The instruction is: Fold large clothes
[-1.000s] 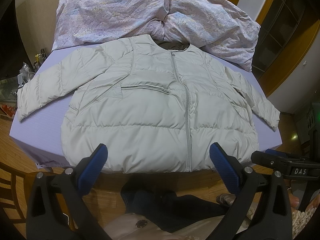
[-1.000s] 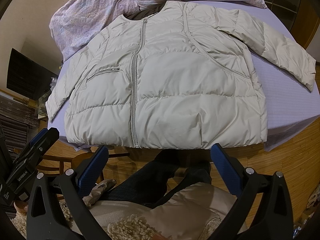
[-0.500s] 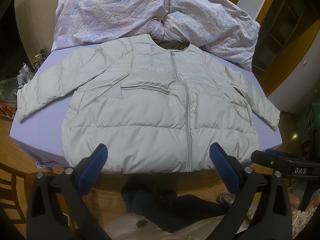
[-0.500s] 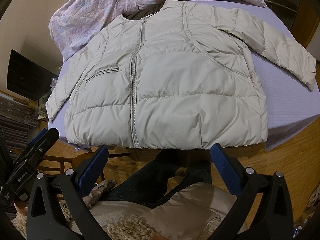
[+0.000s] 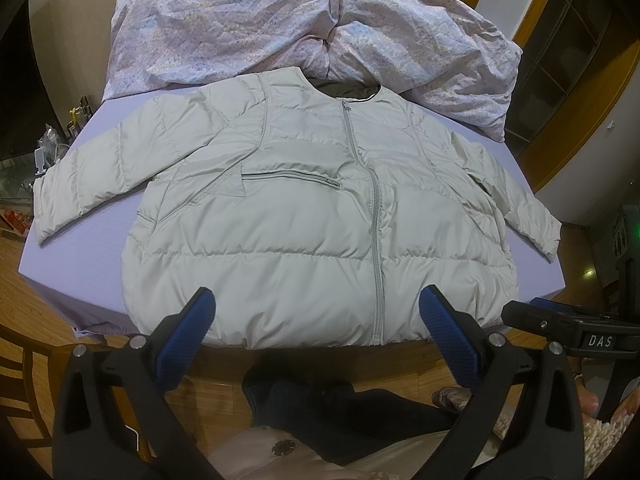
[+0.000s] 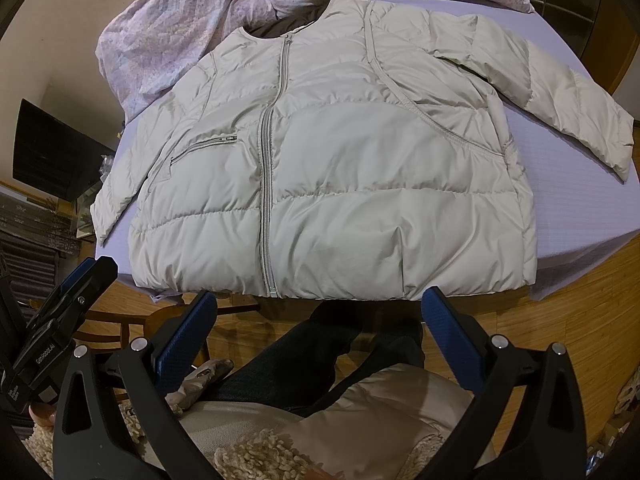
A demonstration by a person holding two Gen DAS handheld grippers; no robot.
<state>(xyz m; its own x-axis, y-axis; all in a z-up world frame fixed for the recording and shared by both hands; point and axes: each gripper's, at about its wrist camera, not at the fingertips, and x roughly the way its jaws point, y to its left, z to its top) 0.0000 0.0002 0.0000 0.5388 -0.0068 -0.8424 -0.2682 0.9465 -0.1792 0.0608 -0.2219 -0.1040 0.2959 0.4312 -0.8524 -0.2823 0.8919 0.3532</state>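
Nearest, at the bottom of each wrist view, the left gripper (image 5: 316, 312) and right gripper (image 6: 320, 308) hang with jaws spread wide and nothing between the blue pads. Beneath them show the person's dark trousers (image 5: 320, 408) and a strip of wooden floor (image 6: 580, 308). Just beyond the fingertips lies the jacket (image 5: 312, 216), pale grey and padded, face up and zipped shut, filling the middle of both frames. Its hem sits at the near edge of the lilac sheet (image 5: 80, 256), and both sleeves are spread out to the sides. Farthest, across the top of the frame, a rumpled floral quilt (image 5: 280, 20) touches the jacket's collar.
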